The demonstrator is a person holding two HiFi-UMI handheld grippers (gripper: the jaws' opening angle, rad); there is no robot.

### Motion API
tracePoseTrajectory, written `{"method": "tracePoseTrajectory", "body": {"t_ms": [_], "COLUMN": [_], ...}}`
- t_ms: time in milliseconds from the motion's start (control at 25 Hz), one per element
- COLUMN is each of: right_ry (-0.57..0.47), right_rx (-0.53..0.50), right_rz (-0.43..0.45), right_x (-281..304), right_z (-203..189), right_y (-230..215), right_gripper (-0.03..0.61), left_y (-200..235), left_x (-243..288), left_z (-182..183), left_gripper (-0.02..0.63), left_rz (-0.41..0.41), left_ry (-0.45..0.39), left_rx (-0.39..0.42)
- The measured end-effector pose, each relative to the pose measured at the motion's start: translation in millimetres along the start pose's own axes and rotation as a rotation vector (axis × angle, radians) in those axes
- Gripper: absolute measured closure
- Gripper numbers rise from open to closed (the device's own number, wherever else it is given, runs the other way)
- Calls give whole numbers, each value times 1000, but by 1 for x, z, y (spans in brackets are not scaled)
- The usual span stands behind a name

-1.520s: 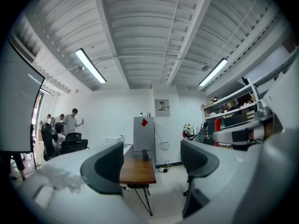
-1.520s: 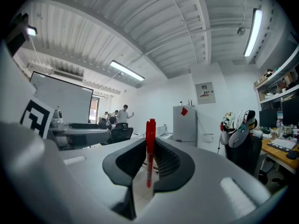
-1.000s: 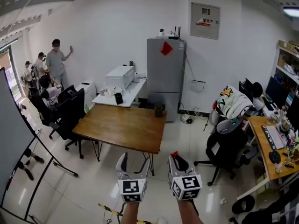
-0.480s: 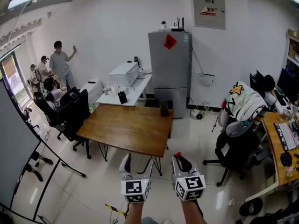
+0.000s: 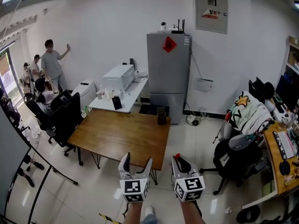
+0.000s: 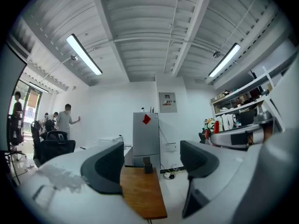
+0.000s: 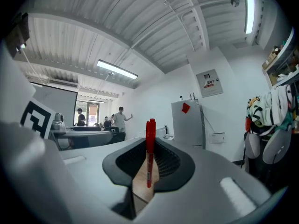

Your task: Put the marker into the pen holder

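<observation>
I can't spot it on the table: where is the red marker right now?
In the right gripper view the red marker stands upright, clamped in the shut jaws of the right gripper, short of the wooden table.

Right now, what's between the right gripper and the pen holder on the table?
In the head view, only bare white floor and then a bare strip of wooden tabletop lie between the right gripper and the pen holder.
</observation>
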State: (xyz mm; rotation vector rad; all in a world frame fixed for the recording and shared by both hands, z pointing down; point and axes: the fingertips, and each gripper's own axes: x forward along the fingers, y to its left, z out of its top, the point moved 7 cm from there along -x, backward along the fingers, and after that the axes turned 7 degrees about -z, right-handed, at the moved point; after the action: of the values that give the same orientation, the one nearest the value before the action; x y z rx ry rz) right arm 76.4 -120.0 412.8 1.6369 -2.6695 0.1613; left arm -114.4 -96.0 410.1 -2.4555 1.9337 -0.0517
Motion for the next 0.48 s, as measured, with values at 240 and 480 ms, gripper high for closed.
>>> {"method": "tracePoseTrajectory", "body": {"t_ms": [240, 480], "right_ry": [-29, 8], "right_rx": [-38, -71], "right_rz": [-19, -4], "right_x": [79, 142], "right_z": [25, 15], "right_y": [7, 26], "right_gripper": [525, 525], "left_y": [54, 100], "left_x": [69, 114], "left_z": [20, 6], "left_gripper": [235, 235], "left_rz": [-36, -64], "left_ry": [-52, -50], "left_rx": [-4, -49]}}
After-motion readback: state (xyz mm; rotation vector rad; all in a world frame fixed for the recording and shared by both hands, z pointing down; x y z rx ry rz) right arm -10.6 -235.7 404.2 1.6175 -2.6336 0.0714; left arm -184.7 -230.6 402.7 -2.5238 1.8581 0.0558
